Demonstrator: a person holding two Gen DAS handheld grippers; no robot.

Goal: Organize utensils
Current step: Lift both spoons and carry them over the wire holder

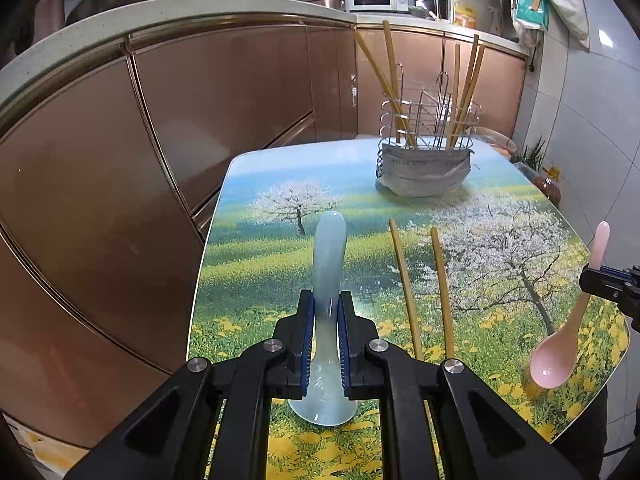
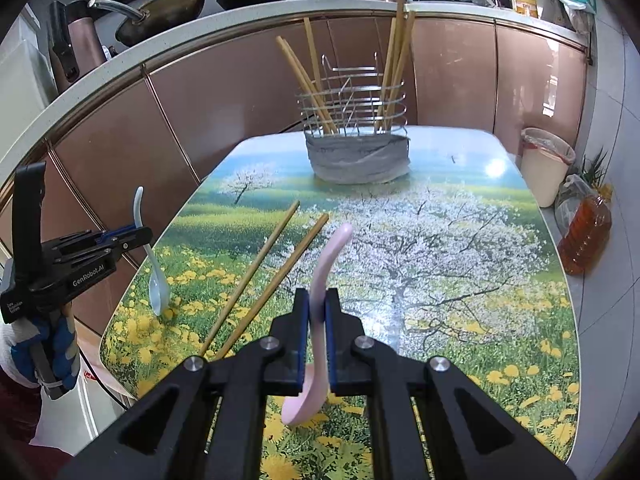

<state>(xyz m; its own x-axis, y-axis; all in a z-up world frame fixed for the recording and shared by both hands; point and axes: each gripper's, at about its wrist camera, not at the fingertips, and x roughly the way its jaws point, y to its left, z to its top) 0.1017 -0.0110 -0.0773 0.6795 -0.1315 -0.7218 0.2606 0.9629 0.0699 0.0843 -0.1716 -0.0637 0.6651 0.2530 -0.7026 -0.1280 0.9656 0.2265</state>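
Note:
My left gripper (image 1: 325, 308) is shut on a pale blue ceramic spoon (image 1: 328, 256), handle pointing forward, bowl down near the table. It also shows in the right wrist view (image 2: 154, 276) at the left. My right gripper (image 2: 317, 304) is shut on a pink spoon (image 2: 326, 268), held above the table; it shows in the left wrist view (image 1: 560, 344) at the right. Two bamboo chopsticks (image 1: 424, 288) (image 2: 268, 272) lie loose on the table between the grippers. A wire utensil holder (image 1: 428, 140) (image 2: 356, 120) with several chopsticks stands at the table's far end.
The table (image 1: 280, 264) (image 2: 480, 280) has a flowering-tree print. Copper cabinets (image 1: 120, 200) run along its left and far sides. A bin (image 2: 546, 168) and an oil bottle (image 2: 586, 236) stand on the floor to the right.

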